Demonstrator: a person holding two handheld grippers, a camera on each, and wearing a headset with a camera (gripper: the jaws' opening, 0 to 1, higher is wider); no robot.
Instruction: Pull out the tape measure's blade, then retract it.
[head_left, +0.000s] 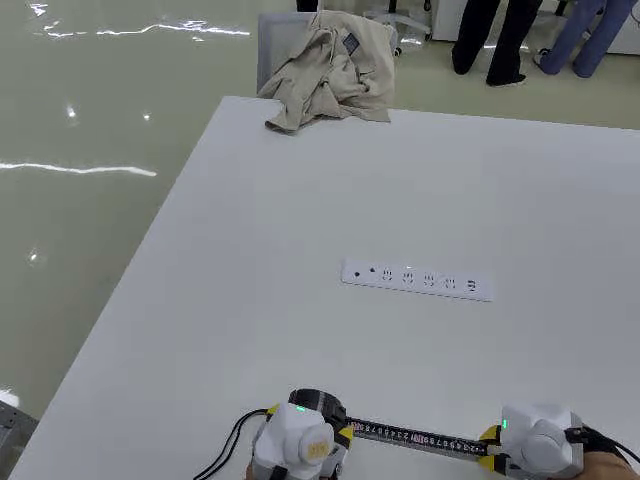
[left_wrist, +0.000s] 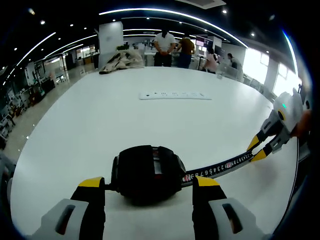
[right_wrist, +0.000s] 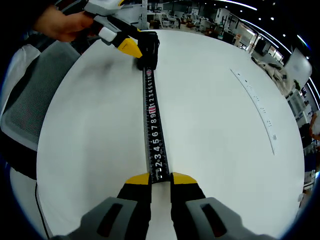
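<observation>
A black tape measure case (left_wrist: 146, 171) rests on the white table (head_left: 300, 240), and my left gripper (left_wrist: 148, 183) is shut on it, one yellow-tipped finger at each side. The case (head_left: 318, 404) sits at the table's near edge in the head view, partly under the left gripper (head_left: 305, 437). The dark blade with white numbers (right_wrist: 153, 125) runs out flat along the table (right_wrist: 210, 110) to my right gripper (right_wrist: 160, 178), which is shut on the blade's end. In the head view the blade (head_left: 415, 437) spans from the case to the right gripper (head_left: 487, 448).
A white power strip (head_left: 417, 280) lies mid-table beyond the blade. A beige jacket (head_left: 330, 70) is heaped on a chair at the far edge. People's legs (head_left: 500, 40) stand behind the table. A black cable (head_left: 225, 445) trails off the near edge by the left gripper.
</observation>
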